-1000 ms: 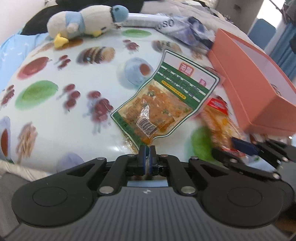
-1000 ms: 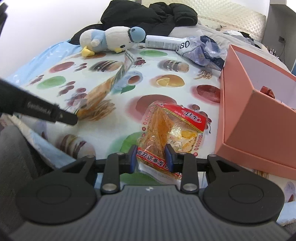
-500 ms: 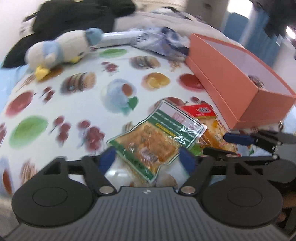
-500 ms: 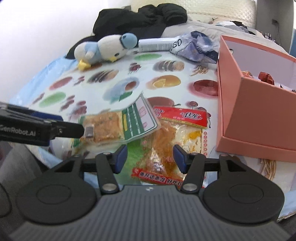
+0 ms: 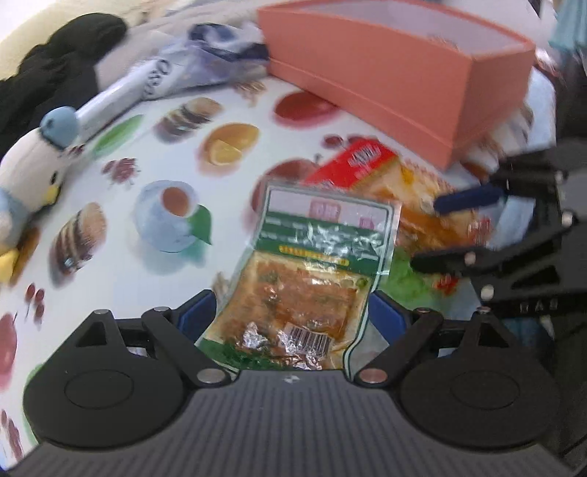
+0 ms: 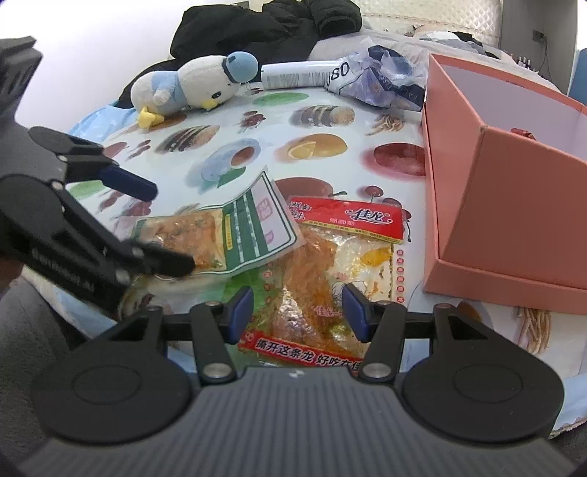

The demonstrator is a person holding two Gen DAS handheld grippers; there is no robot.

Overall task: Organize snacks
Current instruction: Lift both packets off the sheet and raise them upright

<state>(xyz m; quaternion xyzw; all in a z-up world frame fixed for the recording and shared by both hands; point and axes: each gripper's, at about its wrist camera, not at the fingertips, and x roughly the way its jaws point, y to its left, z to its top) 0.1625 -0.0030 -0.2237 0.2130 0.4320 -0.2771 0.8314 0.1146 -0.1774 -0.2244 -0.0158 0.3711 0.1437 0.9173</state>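
Observation:
A green-labelled snack pouch [image 5: 312, 271] lies flat on the fruit-print cloth, its top edge overlapping a red-topped snack pouch [image 6: 341, 257]. My left gripper [image 5: 293, 315] is open, its blue pads either side of the green pouch's lower end; it also shows in the right wrist view [image 6: 161, 227]. My right gripper [image 6: 297, 312] is open around the near end of the red pouch; it also shows in the left wrist view [image 5: 440, 235]. An open salmon-pink box [image 6: 513, 205] stands to the right of both pouches.
A plush penguin [image 6: 190, 88], a white tube [image 6: 297, 75] and a crumpled blue-white bag [image 6: 381, 84] lie at the far side of the cloth. Black clothing [image 6: 268, 25] is piled behind them. The cloth's near edge runs just under both grippers.
My left gripper let go of the green pouch, which now lies flat beside the red pouch, and opened wide. My right gripper also opened off the red pouch.

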